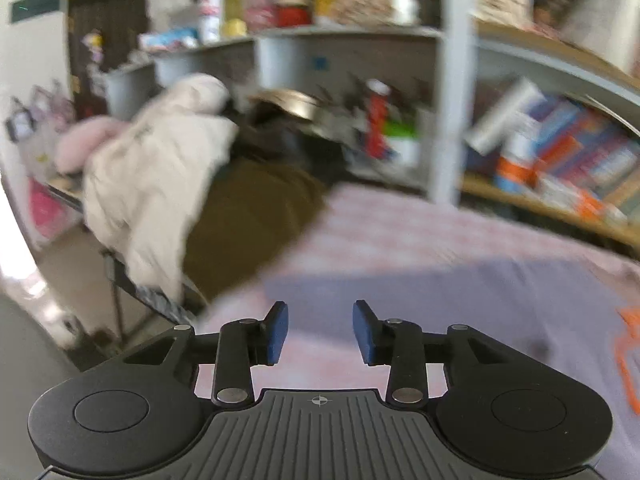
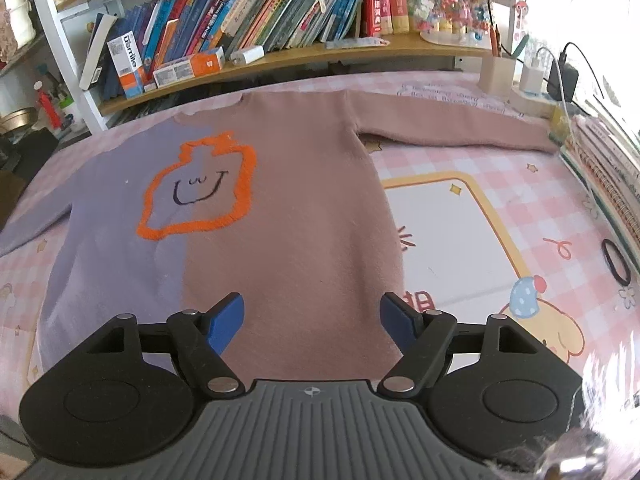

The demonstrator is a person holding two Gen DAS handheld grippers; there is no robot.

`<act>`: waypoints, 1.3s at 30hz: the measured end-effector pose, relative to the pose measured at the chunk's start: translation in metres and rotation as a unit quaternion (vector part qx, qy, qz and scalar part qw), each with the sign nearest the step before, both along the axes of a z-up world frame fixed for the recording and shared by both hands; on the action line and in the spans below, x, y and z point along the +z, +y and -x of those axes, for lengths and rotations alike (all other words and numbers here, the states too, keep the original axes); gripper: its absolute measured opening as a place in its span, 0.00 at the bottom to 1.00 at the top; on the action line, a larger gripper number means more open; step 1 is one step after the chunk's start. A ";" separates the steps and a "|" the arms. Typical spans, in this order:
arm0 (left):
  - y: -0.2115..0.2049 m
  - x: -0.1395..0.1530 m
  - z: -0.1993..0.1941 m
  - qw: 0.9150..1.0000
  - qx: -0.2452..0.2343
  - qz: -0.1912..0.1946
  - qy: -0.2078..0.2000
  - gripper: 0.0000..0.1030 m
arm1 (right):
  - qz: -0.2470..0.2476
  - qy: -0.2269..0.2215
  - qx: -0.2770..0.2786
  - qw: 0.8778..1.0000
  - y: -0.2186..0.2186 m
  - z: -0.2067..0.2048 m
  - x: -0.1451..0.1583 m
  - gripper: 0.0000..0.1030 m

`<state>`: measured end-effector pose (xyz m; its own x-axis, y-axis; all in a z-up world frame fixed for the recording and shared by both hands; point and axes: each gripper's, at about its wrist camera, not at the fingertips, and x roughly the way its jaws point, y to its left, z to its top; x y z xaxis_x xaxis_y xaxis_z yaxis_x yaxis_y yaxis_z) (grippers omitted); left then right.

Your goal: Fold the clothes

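Observation:
A two-tone sweater (image 2: 280,208), lilac on its left half and dusty pink on its right, lies flat and spread out on the pink checked cloth (image 2: 540,208). An orange outlined smiling shape (image 2: 196,188) is on its chest. Its right sleeve (image 2: 452,128) stretches toward the far right. My right gripper (image 2: 312,320) is open above the sweater's lower hem, with nothing between its blue pads. In the blurred left wrist view my left gripper (image 1: 320,332) is open too, over the cloth near the sweater's lilac side (image 1: 460,304), holding nothing.
A curved bookshelf (image 2: 280,56) full of books runs behind the table. A stack of notebooks (image 2: 600,168), a black hair tie (image 2: 616,262) and chargers (image 2: 560,76) sit at the right edge. At the left, a cream garment (image 1: 152,184) and an olive one (image 1: 248,216) are heaped.

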<state>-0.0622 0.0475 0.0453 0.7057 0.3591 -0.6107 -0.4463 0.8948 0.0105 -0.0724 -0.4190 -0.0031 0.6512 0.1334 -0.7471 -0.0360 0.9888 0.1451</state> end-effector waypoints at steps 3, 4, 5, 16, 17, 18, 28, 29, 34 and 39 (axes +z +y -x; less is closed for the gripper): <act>-0.042 -0.014 0.017 0.999 -0.026 0.017 0.029 0.35 | -0.004 0.002 0.011 1.000 -0.010 0.001 -0.004 0.71; -0.056 -0.019 0.021 0.998 -0.034 0.026 0.040 0.36 | -0.006 0.001 0.014 1.000 -0.013 0.003 -0.005 0.71; -0.070 -0.024 0.025 0.997 -0.046 0.035 0.049 0.36 | -0.008 0.001 0.015 1.000 -0.016 0.004 -0.006 0.71; -0.158 -0.037 0.032 0.987 -0.128 0.026 0.091 0.74 | -0.046 0.015 -0.022 0.999 -0.066 0.022 -0.022 0.59; -0.157 -0.038 0.034 0.988 -0.124 0.034 0.089 0.74 | -0.055 0.019 -0.036 0.998 -0.073 0.022 -0.023 0.52; -0.155 -0.038 0.035 0.988 -0.123 0.041 0.085 0.74 | -0.058 0.019 -0.037 0.997 -0.075 0.020 -0.023 0.49; -0.148 -0.041 0.033 0.987 -0.116 0.084 0.076 0.40 | -0.060 0.032 -0.016 0.998 -0.073 0.001 -0.029 0.30; -0.148 -0.040 0.032 0.986 -0.116 0.087 0.075 0.38 | -0.056 0.037 -0.014 0.998 -0.069 -0.001 -0.032 0.28; -0.148 -0.039 0.029 0.985 -0.117 0.103 0.073 0.02 | -0.031 0.045 0.015 0.998 -0.054 -0.005 -0.033 0.08; -0.148 -0.035 0.027 0.984 -0.120 0.114 0.066 0.01 | -0.038 -0.007 0.030 0.999 -0.050 0.008 -0.003 0.06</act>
<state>-0.0890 -0.1005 0.0098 0.6620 0.0354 -0.7486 -0.2301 0.9603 -0.1580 -0.0806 -0.4689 -0.0061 0.6504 0.2288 -0.7243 -0.0969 0.9707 0.2197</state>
